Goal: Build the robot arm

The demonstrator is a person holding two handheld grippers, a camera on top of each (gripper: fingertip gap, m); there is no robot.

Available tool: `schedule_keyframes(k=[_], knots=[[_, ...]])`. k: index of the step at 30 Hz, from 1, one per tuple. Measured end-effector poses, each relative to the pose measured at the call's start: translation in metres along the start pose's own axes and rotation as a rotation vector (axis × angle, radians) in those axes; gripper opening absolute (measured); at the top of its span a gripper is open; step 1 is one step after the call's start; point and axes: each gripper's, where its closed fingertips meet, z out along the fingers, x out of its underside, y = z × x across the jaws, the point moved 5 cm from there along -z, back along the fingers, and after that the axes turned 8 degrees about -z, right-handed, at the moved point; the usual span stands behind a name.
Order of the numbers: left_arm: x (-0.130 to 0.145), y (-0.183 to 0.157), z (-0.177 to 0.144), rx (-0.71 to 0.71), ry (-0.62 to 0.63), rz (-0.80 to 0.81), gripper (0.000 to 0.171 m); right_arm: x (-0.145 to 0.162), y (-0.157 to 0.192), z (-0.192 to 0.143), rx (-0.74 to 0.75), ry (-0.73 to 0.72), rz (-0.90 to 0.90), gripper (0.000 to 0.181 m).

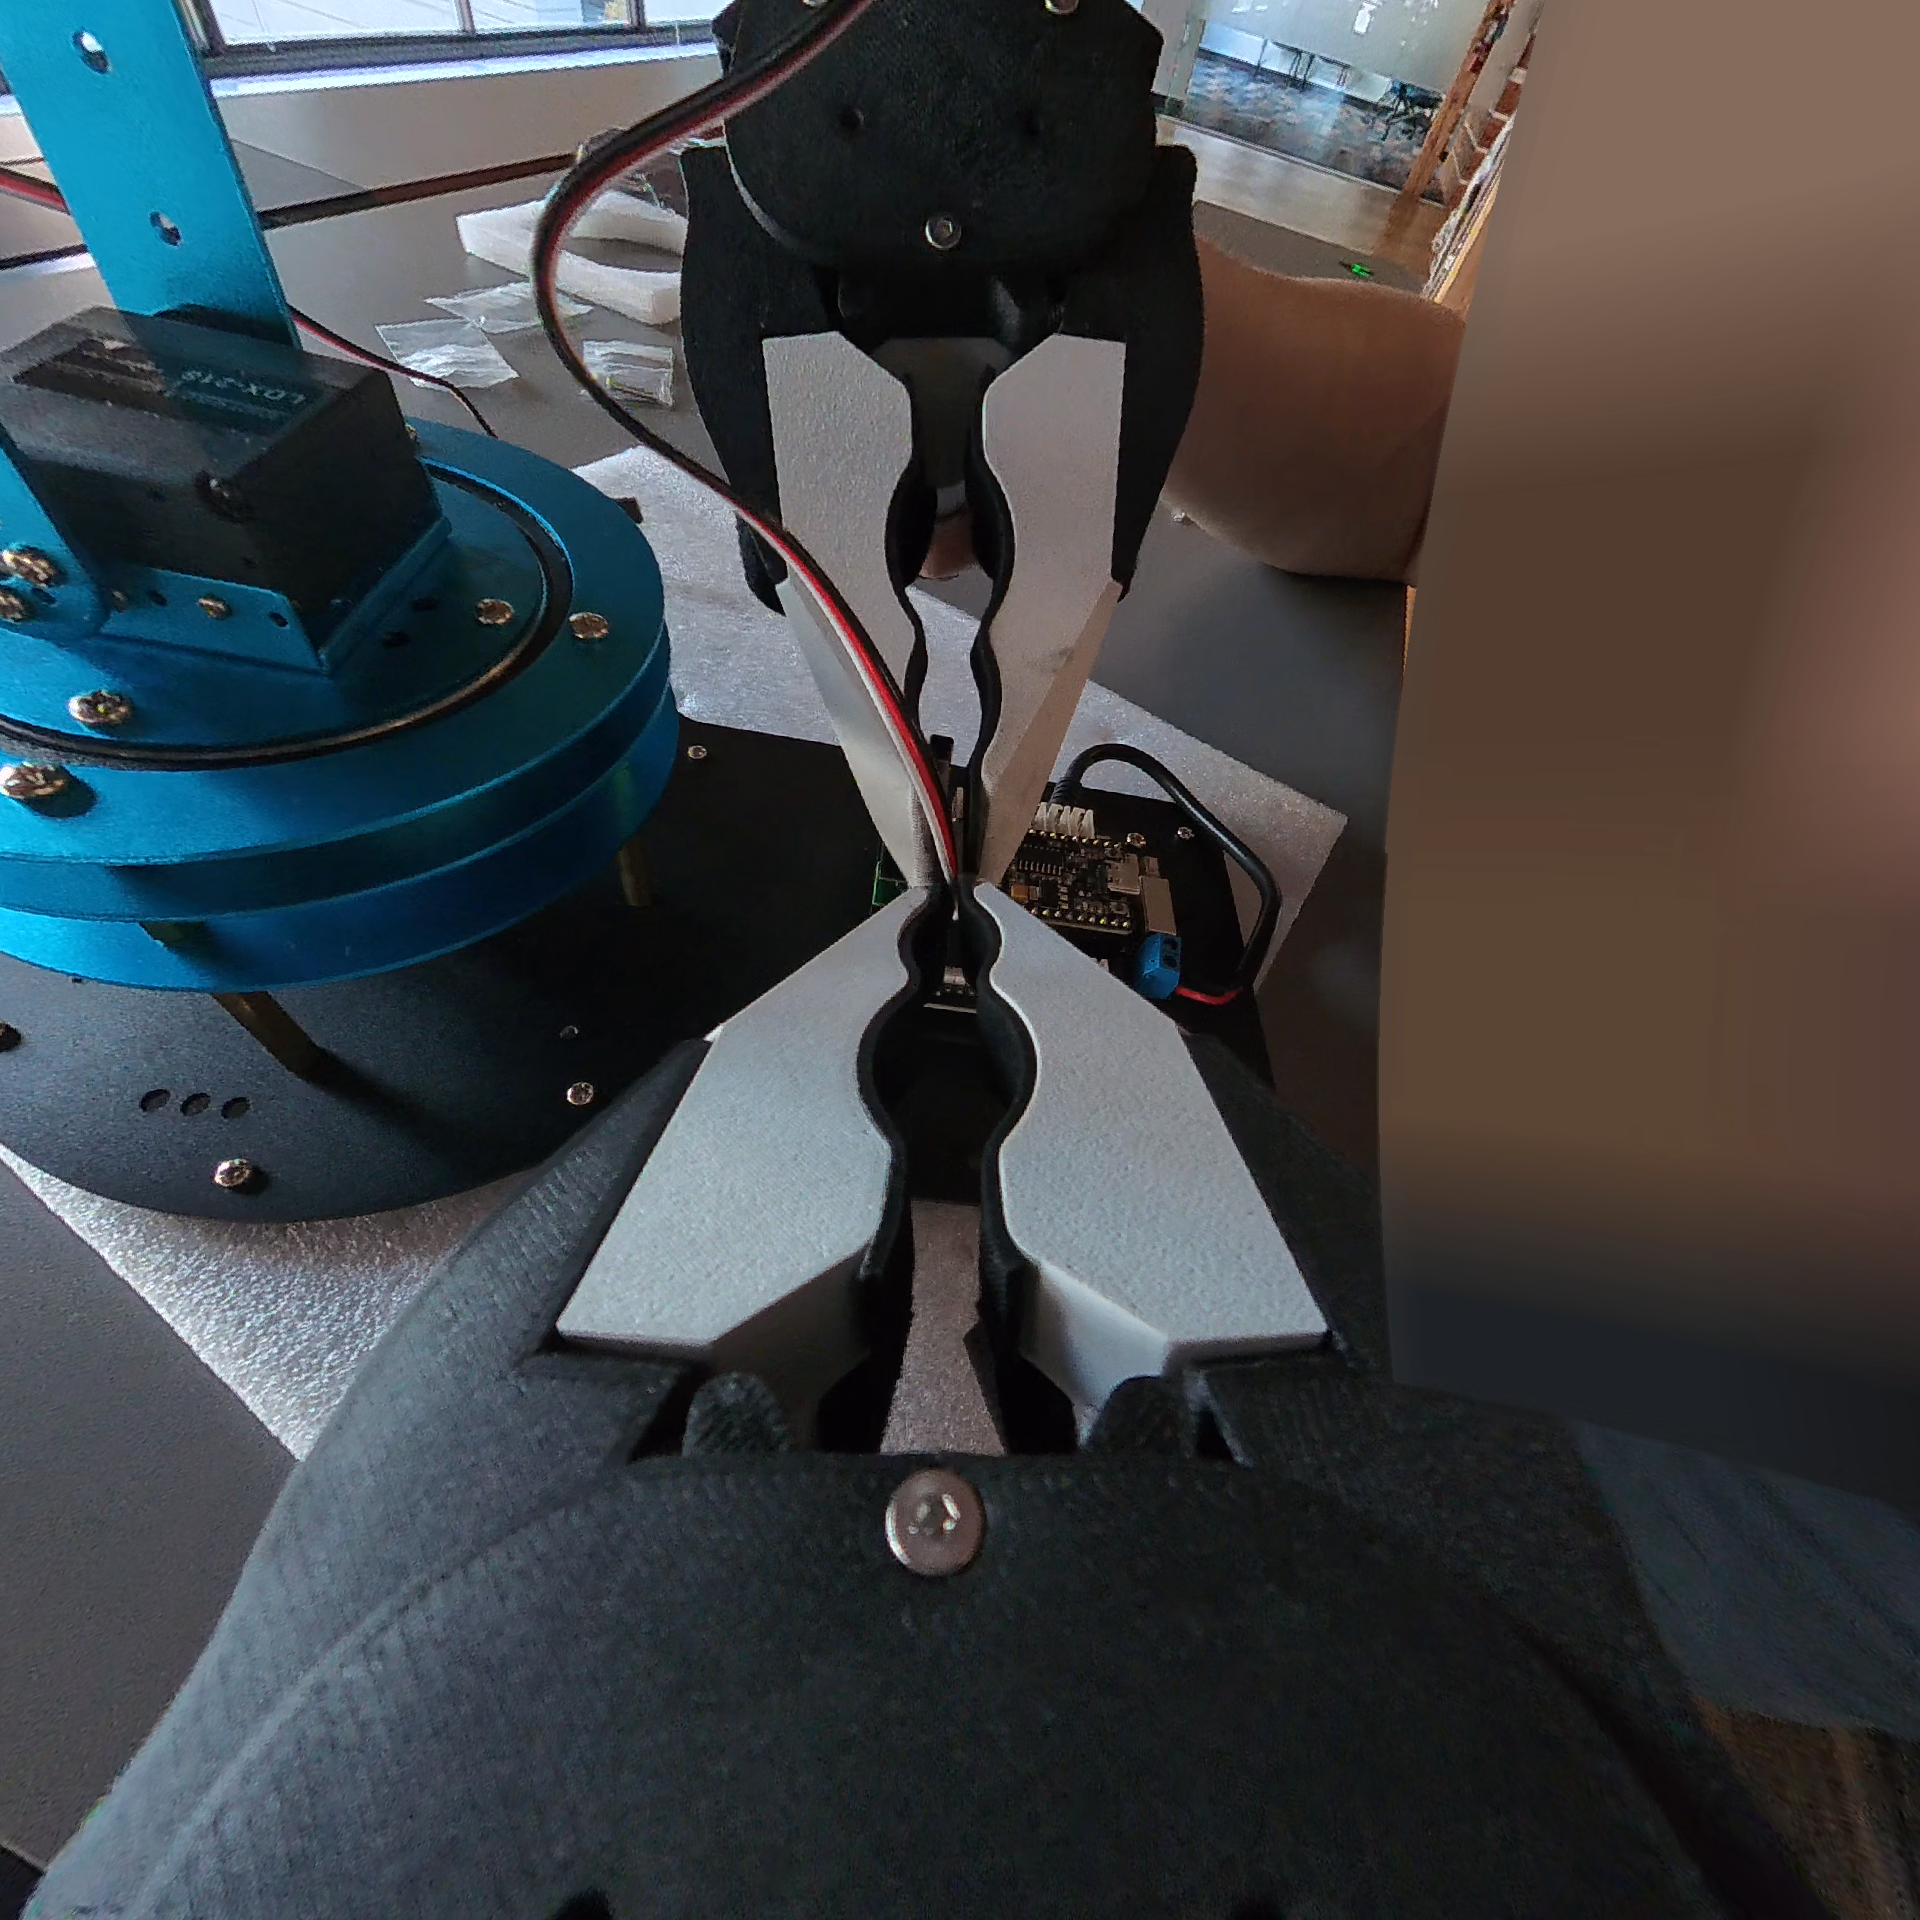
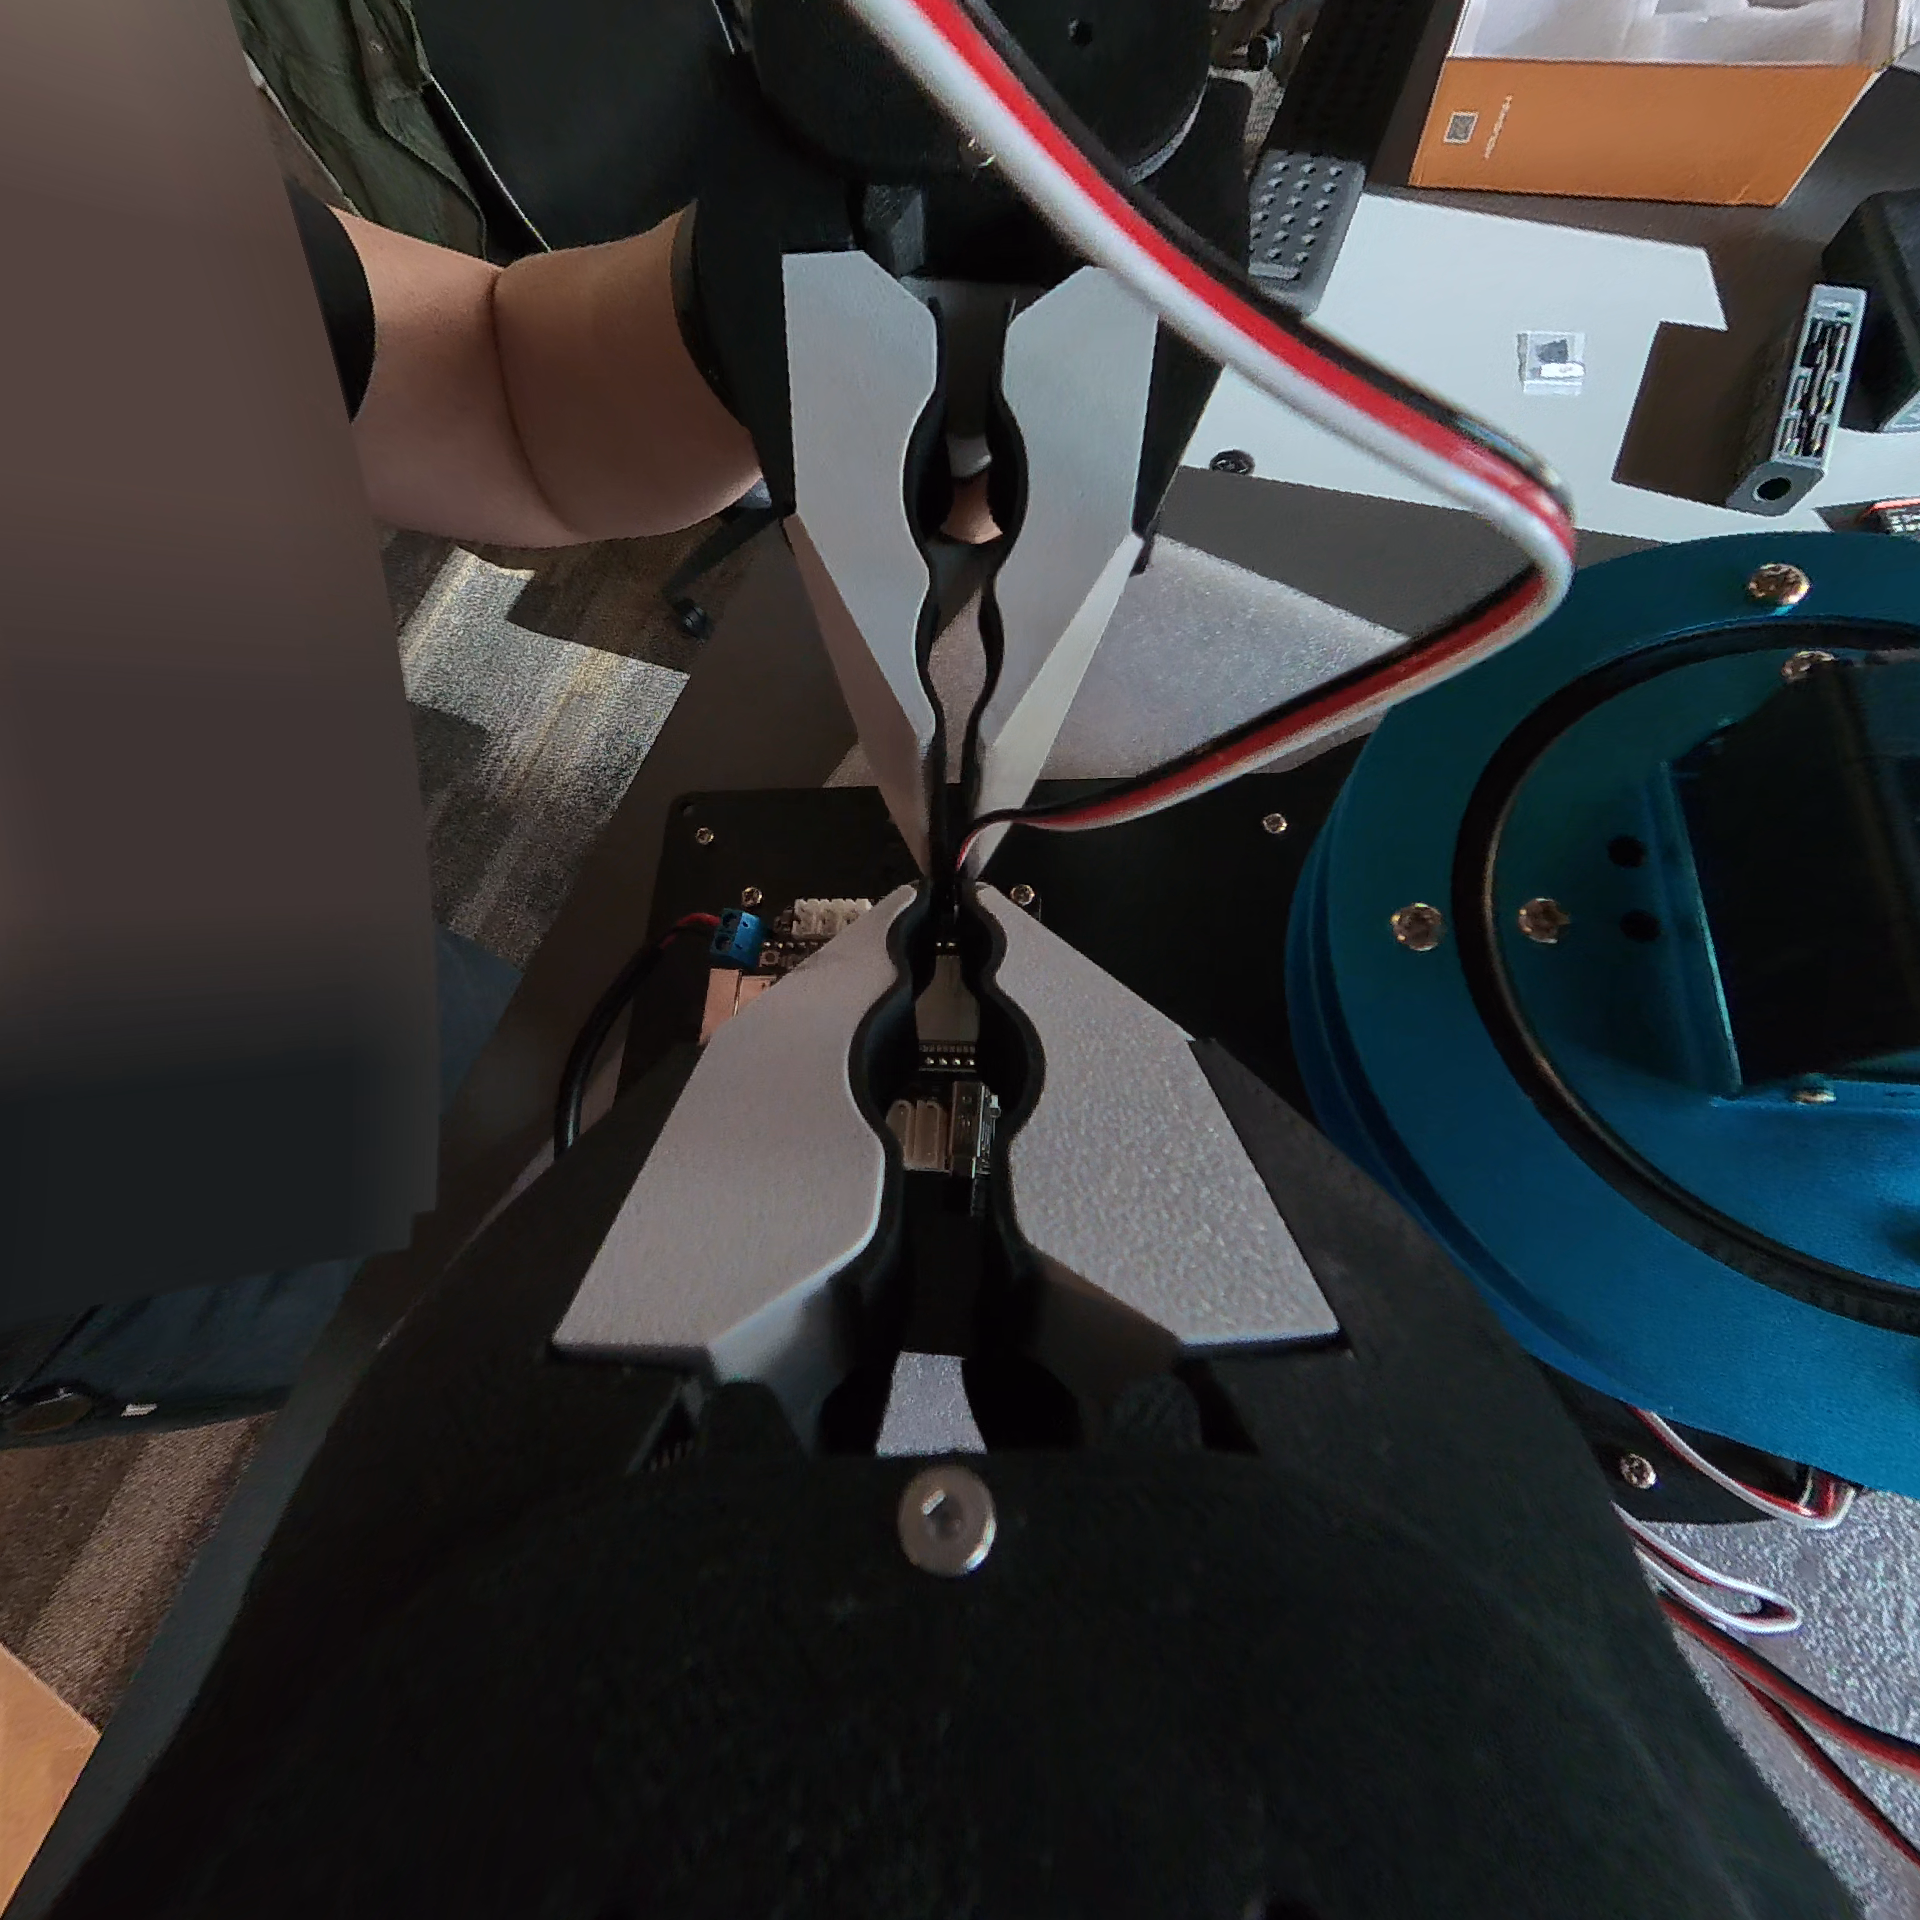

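A black-red-white servo cable point(image 1: 665, 436) runs down to where my two grippers meet tip to tip. My left gripper point(image 1: 961, 902) is shut on the cable just above a circuit board point(image 1: 1091, 873) on the black base plate point(image 1: 416, 1091). My right gripper point(image 2: 954, 896) faces it and is shut on the cable's end. The cable loops out to the right in the right wrist view point(image 2: 1351, 416). The board point(image 2: 935, 1060) shows between the right fingers. A blue robot arm base point(image 1: 312, 727) with a black servo point(image 1: 208, 436) stands beside both grippers.
A blue terminal block point(image 1: 1164, 956) and a black power wire point(image 1: 1247, 862) sit on the board's edge. White foam sheet point(image 1: 1195, 748) lies under the plate. Loose servo cables point(image 2: 1745, 1621) trail at the right. A person's arm point(image 2: 540, 416) and an orange box point(image 2: 1631, 135) are behind.
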Motion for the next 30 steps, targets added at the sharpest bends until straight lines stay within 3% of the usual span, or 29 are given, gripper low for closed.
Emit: schedule_keyframes(k=[1, 30], knots=[[0.0001, 0.0000, 0.0000, -0.001, 0.000, 0.002, 0.000, 0.0001, -0.0001, -0.0002, 0.000, 0.000, 0.002, 0.005], [0.0001, -0.0004, -0.0005, 0.000, 0.000, 0.001, 0.000, -0.0015, 0.0017, -0.0008, 0.014, 0.028, -0.020, 0.006]])
